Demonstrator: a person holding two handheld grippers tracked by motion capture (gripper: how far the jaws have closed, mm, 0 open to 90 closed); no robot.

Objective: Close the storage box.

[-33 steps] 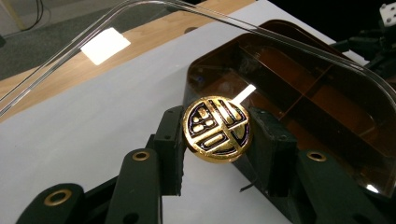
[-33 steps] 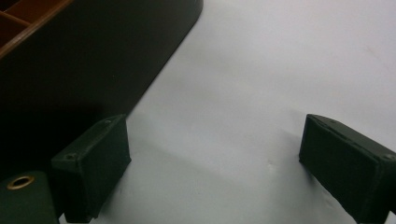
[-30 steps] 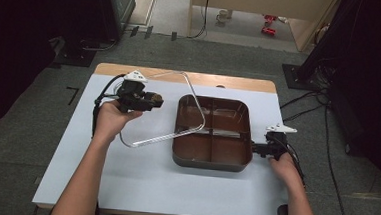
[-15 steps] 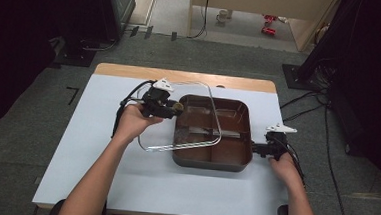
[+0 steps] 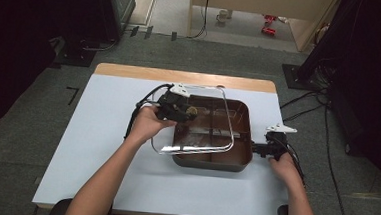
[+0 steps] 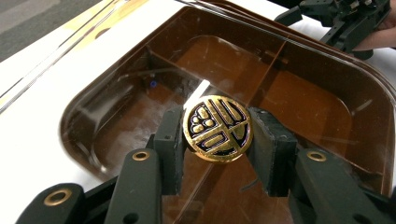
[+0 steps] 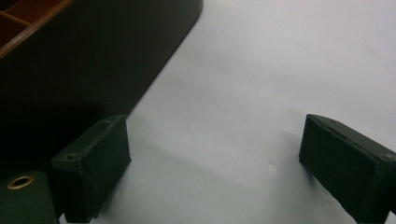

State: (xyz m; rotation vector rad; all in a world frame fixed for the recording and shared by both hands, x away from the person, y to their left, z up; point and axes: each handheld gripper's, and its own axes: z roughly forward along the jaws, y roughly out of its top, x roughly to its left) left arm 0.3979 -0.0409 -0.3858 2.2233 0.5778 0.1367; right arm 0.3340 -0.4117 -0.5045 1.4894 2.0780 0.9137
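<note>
A dark brown tray [image 5: 241, 161] with several compartments sits on the white table, right of centre. Its clear lid [image 5: 204, 138] hangs over the tray's left and middle part, overlapping the front left rim. My left gripper [image 5: 190, 111] is shut on the lid's round gold knob [image 6: 217, 128], one jaw on each side of it. Through the lid I see the tray's brown compartments [image 6: 322, 112]. My right gripper [image 5: 257, 148] rests low at the tray's right side, open, with bare table between its jaws [image 7: 224, 168] and the tray's dark wall [image 7: 93, 60] just to its left.
The white table [image 5: 96, 137] has free room left of and in front of the tray; a wooden strip [image 5: 145, 72] runs along its far edge. Cables trail from both grippers. Dark equipment and grey floor lie beyond the table.
My left gripper has carried the lid to the right, from beside the tray's left edge to over the tray, and the lid now lies flatter. The right gripper has stayed put.
</note>
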